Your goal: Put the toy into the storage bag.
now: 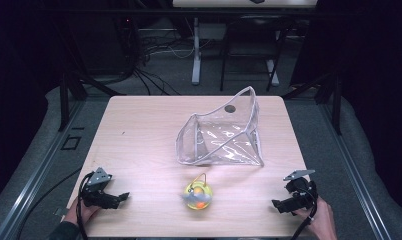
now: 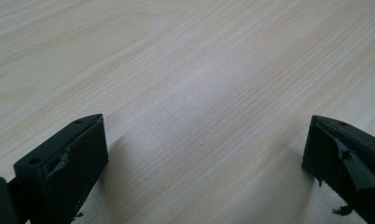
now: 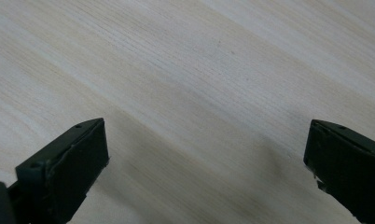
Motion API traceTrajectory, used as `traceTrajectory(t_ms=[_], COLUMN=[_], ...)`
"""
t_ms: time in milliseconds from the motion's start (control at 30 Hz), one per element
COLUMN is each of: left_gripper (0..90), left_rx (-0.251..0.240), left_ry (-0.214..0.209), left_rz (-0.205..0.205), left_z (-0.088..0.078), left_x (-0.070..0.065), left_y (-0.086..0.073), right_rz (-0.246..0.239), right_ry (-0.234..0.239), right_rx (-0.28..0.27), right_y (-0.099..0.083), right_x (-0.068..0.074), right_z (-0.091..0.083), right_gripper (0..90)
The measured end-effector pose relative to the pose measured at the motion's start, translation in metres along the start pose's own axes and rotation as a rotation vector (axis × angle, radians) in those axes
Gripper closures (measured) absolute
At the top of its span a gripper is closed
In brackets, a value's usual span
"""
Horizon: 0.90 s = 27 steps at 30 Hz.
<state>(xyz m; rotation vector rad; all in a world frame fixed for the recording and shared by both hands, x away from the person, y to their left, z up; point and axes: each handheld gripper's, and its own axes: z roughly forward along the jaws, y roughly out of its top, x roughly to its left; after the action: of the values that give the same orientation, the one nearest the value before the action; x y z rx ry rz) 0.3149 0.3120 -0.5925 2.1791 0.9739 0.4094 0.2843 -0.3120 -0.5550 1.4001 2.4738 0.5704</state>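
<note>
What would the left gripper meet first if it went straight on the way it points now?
Probably the yellow toy: the left gripper points across the table toward it, with bare wood between. Depth is unclear.

Lab/test-rig setup: pale wood table point(image 1: 139, 125) on grey carpet, dark curtained surrounds, metal frame rails point(image 1: 34, 175) along sides, cable tangle point(image 1: 154, 50) on floor behind, plus legs of another bench point(image 1: 196, 50) at back.

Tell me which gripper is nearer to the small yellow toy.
Left, narrowly. The left gripper sits to the left of the yellow toy near the table's front edge; the right gripper sits slightly farther off on its right.
</note>
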Motion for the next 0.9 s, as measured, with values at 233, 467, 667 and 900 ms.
traceTrajectory(t_ms=[233,467,667,900], left_gripper=[0.0,0.0,0.0,0.0], left_rx=[0.000,0.000,-0.002,-0.002], left_ry=[-0.002,-0.001,0.001,0.001], left_rz=[0.001,0.001,0.000,0.000], left_z=[0.000,0.000,0.000,0.000], left_x=[0.000,0.000,0.000,0.000], left_y=[0.000,0.000,0.000,0.000], right_rz=[-0.012,-0.028,-0.065,-0.130], right_ry=[0.018,0.040,0.026,0.036], right_rx=[-0.023,-0.091,-0.048,-0.046], right_y=[0.001,0.007,0.018,0.033], right_x=[0.003,0.012,0.027,0.048], right_z=[0.000,-0.001,-0.011,-0.016], right_gripper=[0.0,0.0,0.0,0.0])
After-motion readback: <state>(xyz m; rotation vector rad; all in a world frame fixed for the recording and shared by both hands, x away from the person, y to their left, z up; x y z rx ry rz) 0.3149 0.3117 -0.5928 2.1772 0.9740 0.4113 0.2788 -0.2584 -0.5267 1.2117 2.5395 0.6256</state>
